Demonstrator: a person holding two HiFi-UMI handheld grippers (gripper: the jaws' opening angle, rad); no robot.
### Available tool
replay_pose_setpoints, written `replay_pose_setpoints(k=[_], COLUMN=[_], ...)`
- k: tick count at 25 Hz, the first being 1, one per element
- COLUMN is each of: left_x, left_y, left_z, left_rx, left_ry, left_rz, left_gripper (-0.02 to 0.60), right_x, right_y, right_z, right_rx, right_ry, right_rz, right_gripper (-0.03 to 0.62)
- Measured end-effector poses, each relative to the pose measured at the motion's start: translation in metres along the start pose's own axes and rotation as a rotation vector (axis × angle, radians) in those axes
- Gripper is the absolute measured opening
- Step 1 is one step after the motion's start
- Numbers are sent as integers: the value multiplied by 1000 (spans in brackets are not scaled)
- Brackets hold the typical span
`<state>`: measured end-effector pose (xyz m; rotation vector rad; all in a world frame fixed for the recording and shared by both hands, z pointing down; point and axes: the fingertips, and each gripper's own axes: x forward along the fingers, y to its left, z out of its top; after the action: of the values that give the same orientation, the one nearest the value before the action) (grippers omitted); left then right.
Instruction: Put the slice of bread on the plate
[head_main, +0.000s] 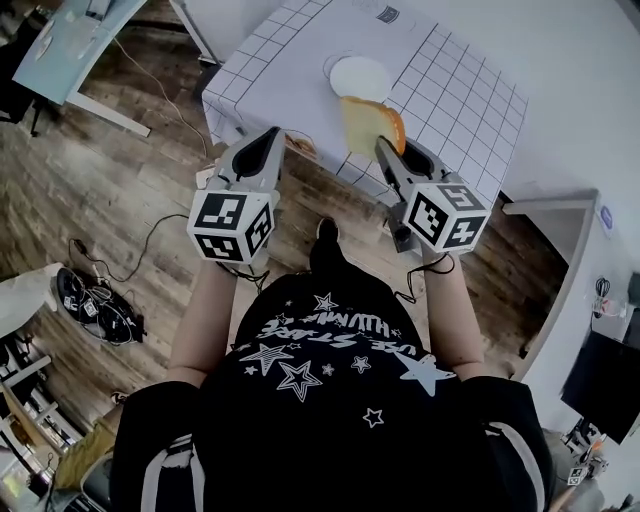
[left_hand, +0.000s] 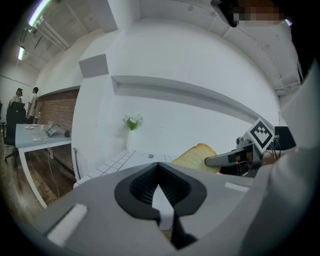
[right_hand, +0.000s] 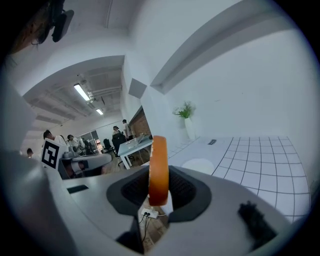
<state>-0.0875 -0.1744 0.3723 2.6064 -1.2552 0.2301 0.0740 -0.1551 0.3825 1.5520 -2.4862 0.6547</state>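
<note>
Gripping the slice of bread (head_main: 365, 125) (right_hand: 158, 170) on edge with the right gripper (head_main: 390, 150) (right_hand: 159, 186), jaws clenched on its crust. Holding it in the air over the near edge of the gridded tabletop (head_main: 460, 90), just short of the white plate (head_main: 358, 78). Carrying nothing in the left gripper (head_main: 268, 142) (left_hand: 159, 172), jaws pressed together, alongside the right at the tabletop edge.

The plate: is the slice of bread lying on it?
No, in the head view the plate is bare, and the slice of bread is clamped between the jaws of the right hand-held gripper.
</note>
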Motion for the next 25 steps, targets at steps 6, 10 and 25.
replay_pose_setpoints(k=[6, 10, 25], left_x=[40, 61, 109], left_y=[9, 10, 12], left_z=[11, 14, 28], left_rx=[-11, -10, 21], left_ry=[7, 23, 37], left_rz=[7, 16, 46], left_gripper=[9, 9, 9], right_x=[27, 39, 66], right_y=[-38, -59, -111], right_z=[17, 26, 49], right_rx=[20, 23, 37], right_ry=[-8, -11, -37], right_rz=[-2, -1, 1], right_gripper=[100, 100, 100])
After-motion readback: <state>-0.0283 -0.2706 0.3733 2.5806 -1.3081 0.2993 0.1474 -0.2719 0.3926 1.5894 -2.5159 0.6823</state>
